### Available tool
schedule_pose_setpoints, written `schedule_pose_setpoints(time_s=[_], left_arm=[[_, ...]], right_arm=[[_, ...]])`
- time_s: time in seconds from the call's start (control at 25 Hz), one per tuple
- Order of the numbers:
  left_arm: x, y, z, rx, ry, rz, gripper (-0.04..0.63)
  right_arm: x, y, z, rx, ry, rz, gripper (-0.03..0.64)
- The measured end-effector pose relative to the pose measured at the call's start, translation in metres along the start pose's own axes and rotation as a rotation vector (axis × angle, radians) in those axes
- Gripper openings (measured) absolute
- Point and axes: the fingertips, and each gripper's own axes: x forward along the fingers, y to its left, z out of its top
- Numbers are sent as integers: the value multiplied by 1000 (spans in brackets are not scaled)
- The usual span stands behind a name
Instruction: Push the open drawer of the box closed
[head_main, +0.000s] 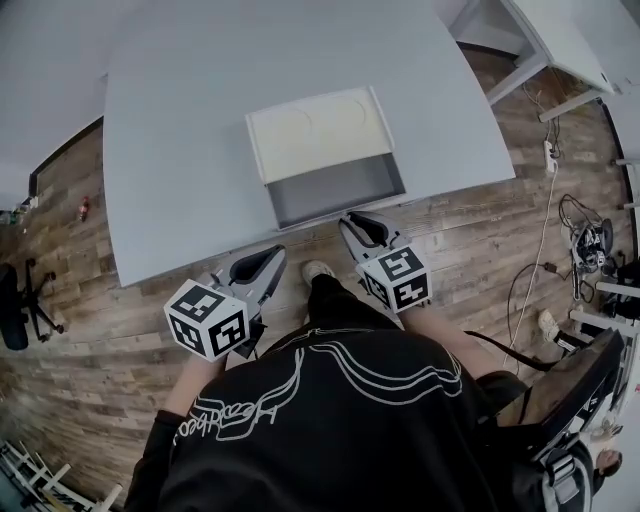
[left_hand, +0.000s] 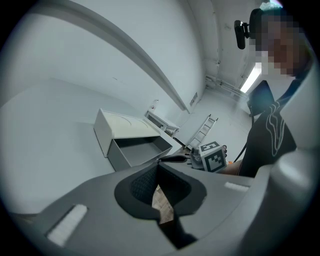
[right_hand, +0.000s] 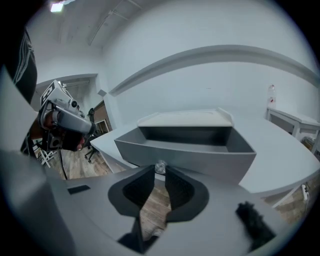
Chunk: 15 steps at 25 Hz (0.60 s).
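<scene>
A small box with a cream top (head_main: 318, 128) sits on the grey table (head_main: 170, 150) near its front edge. Its grey drawer (head_main: 335, 186) is pulled out toward me and looks empty. My right gripper (head_main: 347, 219) is at the drawer front. In the right gripper view its tips (right_hand: 160, 170) stand a narrow gap apart with the small shiny knob (right_hand: 160, 166) between them, against the drawer front (right_hand: 200, 155). My left gripper (head_main: 278, 252) hangs shut and empty off the table's edge, left of the drawer. The left gripper view has the drawer (left_hand: 137, 150) ahead of that gripper (left_hand: 158, 166).
Wooden floor lies below the table edge, with my shoe (head_main: 318, 270) between the grippers. An office chair (head_main: 20, 300) stands at the far left. Cables and a power strip (head_main: 585, 240) lie on the right, and another table (head_main: 560, 40) stands at the top right.
</scene>
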Motion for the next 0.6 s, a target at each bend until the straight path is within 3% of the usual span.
schedule_pose_setpoints(time_s=[0.6], left_arm=[[5, 22, 16, -7, 2, 9, 6]], right_arm=[[51, -33, 42, -30, 71, -19, 74]])
